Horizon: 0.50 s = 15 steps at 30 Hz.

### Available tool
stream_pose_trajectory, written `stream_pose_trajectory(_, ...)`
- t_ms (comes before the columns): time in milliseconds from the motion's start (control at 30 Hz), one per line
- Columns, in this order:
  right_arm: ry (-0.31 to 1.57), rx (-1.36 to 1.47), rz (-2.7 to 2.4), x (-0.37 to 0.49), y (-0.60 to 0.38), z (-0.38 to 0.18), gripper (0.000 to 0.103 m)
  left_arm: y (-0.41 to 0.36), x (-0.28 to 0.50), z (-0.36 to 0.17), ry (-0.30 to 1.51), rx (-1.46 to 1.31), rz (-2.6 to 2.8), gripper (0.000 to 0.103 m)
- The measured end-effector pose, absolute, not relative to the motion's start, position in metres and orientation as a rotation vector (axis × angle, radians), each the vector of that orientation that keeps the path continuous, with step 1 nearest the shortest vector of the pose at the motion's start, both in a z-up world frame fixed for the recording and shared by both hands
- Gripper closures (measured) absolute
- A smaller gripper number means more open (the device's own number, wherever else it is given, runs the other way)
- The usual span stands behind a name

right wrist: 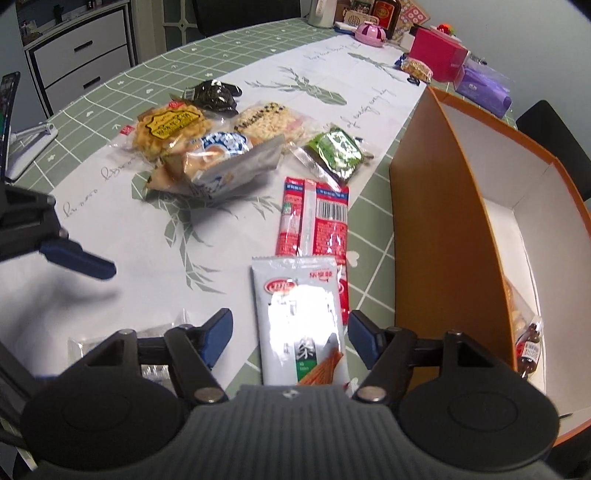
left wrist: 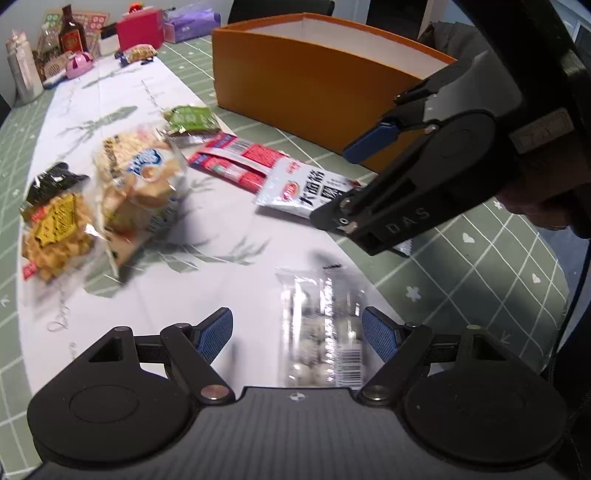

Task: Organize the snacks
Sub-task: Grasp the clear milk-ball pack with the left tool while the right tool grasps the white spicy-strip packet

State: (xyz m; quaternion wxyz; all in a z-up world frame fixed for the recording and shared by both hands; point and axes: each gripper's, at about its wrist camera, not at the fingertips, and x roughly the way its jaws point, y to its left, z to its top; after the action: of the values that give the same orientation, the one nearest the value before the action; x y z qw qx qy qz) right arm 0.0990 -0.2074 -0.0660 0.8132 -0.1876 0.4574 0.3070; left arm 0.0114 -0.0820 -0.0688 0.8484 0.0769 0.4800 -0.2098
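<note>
My left gripper (left wrist: 297, 332) is open over the white table runner (left wrist: 221, 266). A clear packet of white balls (left wrist: 321, 332) lies between its fingers, nearer the right one, and no pad presses on it. My right gripper (right wrist: 291, 334) is also open, straddling a white snack packet (right wrist: 301, 317) that lies flat. Its blue finger (left wrist: 373, 142) also shows in the left wrist view, above that white packet (left wrist: 295, 188). The orange box (right wrist: 443, 240) stands to the right with a few snacks (right wrist: 528, 343) in its near end.
More snacks lie on the runner: a red packet (right wrist: 317, 221), a green packet (right wrist: 336, 149), a bread bag (right wrist: 210, 162), a yellow-label cake (right wrist: 170, 125) and a black packet (right wrist: 214, 94). Bottles (left wrist: 72, 33), a pink box (left wrist: 140, 29) and purple tissues (left wrist: 190, 22) crowd the far end.
</note>
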Motion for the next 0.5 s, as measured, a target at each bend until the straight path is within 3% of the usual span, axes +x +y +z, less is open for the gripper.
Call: stream_pose_trajectory(500,1.045,-0.368,0.651,0.110,-0.211,-0.091,0.030,-0.096,0.003,-0.086,0.987,0.193,-0.478,0.010)
